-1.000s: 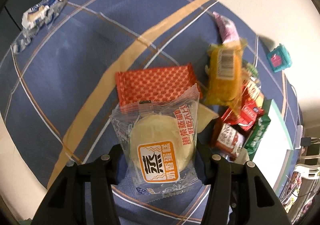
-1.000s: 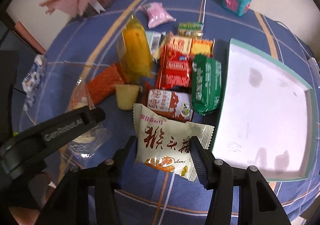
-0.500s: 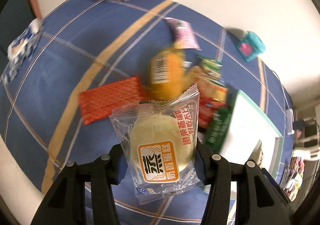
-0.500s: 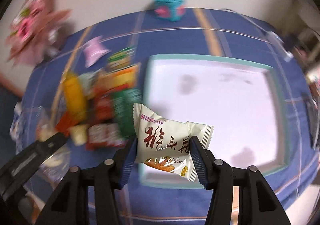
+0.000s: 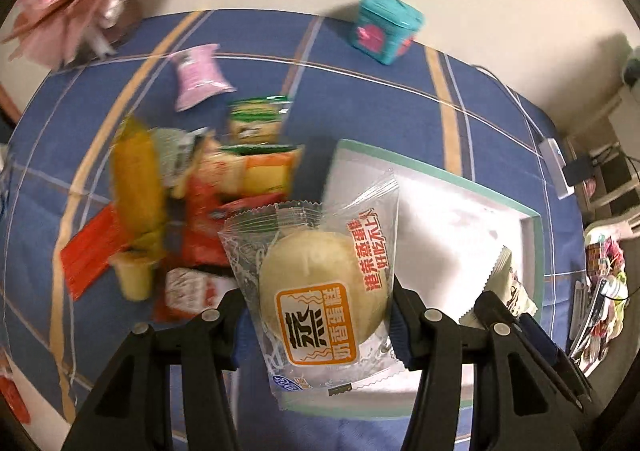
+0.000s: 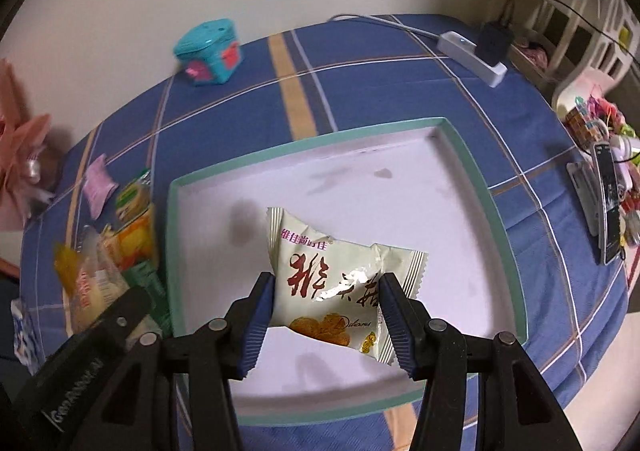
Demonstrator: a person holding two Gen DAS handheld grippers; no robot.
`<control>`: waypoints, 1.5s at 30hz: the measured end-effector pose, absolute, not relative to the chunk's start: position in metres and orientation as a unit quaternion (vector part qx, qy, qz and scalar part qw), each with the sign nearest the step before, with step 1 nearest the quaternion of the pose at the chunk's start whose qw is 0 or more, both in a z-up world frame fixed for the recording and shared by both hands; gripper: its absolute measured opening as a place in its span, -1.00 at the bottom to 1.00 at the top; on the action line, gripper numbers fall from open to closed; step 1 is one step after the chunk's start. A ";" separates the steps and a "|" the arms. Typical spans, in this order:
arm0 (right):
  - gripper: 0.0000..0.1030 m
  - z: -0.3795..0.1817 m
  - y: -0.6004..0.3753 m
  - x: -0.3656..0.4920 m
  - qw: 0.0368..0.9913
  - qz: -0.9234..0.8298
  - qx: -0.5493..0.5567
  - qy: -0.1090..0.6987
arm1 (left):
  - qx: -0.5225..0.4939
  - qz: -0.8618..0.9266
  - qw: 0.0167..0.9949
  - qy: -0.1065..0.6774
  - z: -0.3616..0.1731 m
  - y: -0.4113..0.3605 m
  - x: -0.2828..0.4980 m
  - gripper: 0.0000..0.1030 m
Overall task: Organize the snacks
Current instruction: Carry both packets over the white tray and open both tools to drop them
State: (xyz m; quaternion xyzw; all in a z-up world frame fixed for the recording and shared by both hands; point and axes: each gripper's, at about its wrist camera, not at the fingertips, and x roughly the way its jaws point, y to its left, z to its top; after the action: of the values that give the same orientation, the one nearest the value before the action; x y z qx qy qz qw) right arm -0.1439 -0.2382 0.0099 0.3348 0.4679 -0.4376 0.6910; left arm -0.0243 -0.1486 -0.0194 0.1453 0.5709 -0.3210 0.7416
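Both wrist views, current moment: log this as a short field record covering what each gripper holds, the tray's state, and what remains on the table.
left gripper: shut on steamed cake packet, held near the tray's left edge
right gripper: shut on cream biscuit packet, held over the tray
tray: white floor, teal rim, nothing lying in it
snack pile: left of the tray on the blue tablecloth
other: teal box near the wall

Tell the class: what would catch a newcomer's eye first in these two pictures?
Most striking are the two held snacks: the left claw grips a clear-wrapped round yellow steamed cake, and the right claw grips a cream crinkly cracker packet with red characters over the shallow white tray with a mint-green rim. Left of the tray lies a jumbled heap of colourful snack packets.
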 end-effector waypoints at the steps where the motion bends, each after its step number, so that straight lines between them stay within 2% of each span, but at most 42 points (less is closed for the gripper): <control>1: 0.09 0.007 -0.244 -0.146 0.690 -0.440 0.337 0.465 | 0.150 -0.324 0.741 0.569 -0.022 -0.156 -0.025 0.10; 18: 0.11 -0.017 -0.307 -0.164 0.679 -0.477 0.347 0.437 | 0.155 -0.372 0.737 0.543 -0.039 -0.209 -0.026 0.10; 20: 0.13 -0.018 -0.310 -0.165 0.677 -0.480 0.346 0.438 | 0.156 -0.369 0.739 0.541 -0.039 -0.211 -0.026 0.18; 22: 0.25 -0.019 -0.311 -0.166 0.676 -0.480 0.349 0.437 | 0.161 -0.367 0.740 0.540 -0.038 -0.211 -0.028 0.66; 23: 0.38 -0.019 -0.312 -0.167 0.676 -0.479 0.351 0.436 | 0.165 -0.367 0.740 0.538 -0.036 -0.211 -0.029 0.71; 25: 0.43 -0.018 -0.311 -0.167 0.675 -0.480 0.350 0.438 | 0.172 -0.366 0.744 0.532 -0.032 -0.210 -0.030 0.72; 27: 0.59 -0.017 -0.311 -0.168 0.673 -0.481 0.348 0.440 | 0.179 -0.363 0.748 0.526 -0.026 -0.208 -0.029 0.73; 31: 0.65 -0.016 -0.309 -0.168 0.670 -0.472 0.353 0.451 | 0.196 -0.351 0.758 0.514 -0.013 -0.204 -0.024 0.85; 33: 0.97 -0.015 -0.308 -0.167 0.670 -0.471 0.354 0.452 | 0.201 -0.342 0.765 0.507 -0.007 -0.200 -0.021 0.86; 34: 1.00 -0.014 -0.307 -0.168 0.670 -0.472 0.352 0.452 | 0.202 -0.338 0.771 0.501 -0.003 -0.198 -0.018 0.90; 36: 1.00 -0.012 -0.306 -0.168 0.671 -0.469 0.351 0.455 | 0.199 -0.333 0.780 0.491 0.004 -0.194 -0.012 1.00; 45: 1.00 0.011 -0.301 -0.168 0.677 -0.472 0.341 0.450 | 0.181 -0.315 0.803 0.472 0.017 -0.171 0.006 1.00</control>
State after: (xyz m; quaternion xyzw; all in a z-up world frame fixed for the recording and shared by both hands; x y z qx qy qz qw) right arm -0.1677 -0.3012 0.0114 0.3413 0.4496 -0.4722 0.6771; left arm 0.0056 -0.1713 0.0169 0.1807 0.4722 -0.3153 0.8031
